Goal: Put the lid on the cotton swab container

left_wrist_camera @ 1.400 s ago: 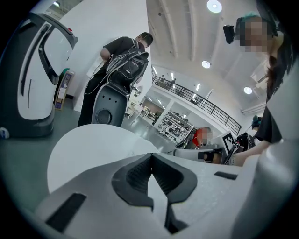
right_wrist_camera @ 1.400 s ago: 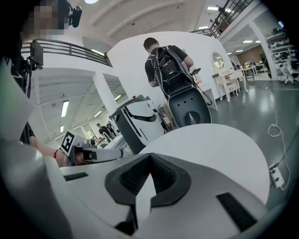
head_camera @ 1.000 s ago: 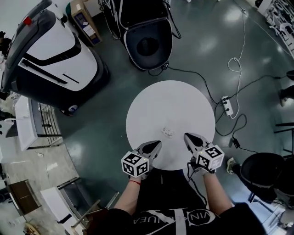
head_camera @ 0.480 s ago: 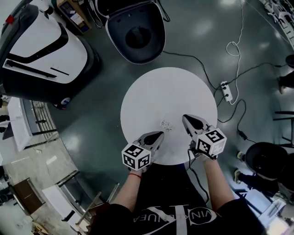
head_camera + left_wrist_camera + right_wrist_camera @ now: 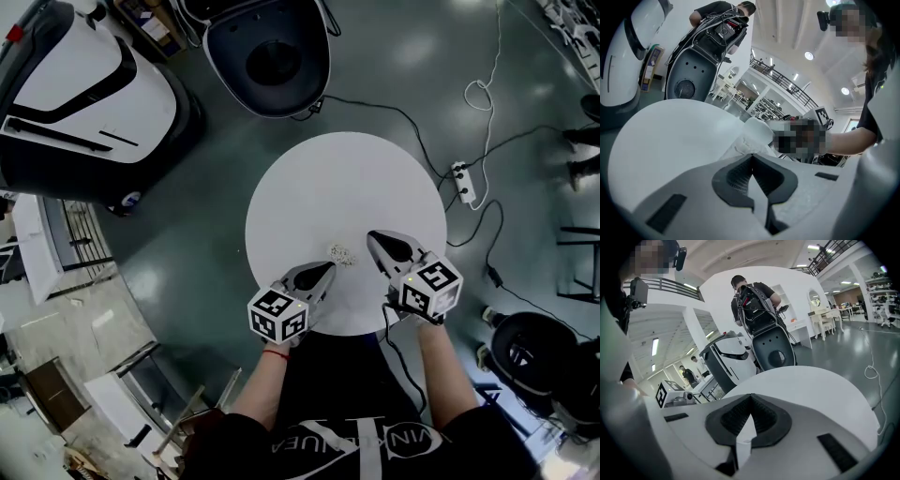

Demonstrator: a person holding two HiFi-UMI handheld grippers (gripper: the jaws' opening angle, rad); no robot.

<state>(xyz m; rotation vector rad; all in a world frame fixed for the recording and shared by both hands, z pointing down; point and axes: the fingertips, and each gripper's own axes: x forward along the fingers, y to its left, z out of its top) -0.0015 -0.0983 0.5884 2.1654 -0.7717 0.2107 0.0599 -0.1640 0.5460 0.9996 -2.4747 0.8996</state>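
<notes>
White table (image 5: 309, 178), tiny swab container (image 5: 340, 254) just six o'clock of centre, probably light and slippery, so pinch its sides; left claw (image 5: 325, 271) and right claw (image 5: 372, 236) closed, empty.

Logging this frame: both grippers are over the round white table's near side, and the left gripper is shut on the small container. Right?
Not quite. The left gripper is shut, but on nothing. The small container lies on the round white table just ahead of it, as the left gripper view shows. The rest holds.

Cotton swab container (image 5: 340, 253) on round table (image 5: 347, 178), between left gripper (image 5: 322, 272) and right gripper (image 5: 374, 238).
</notes>
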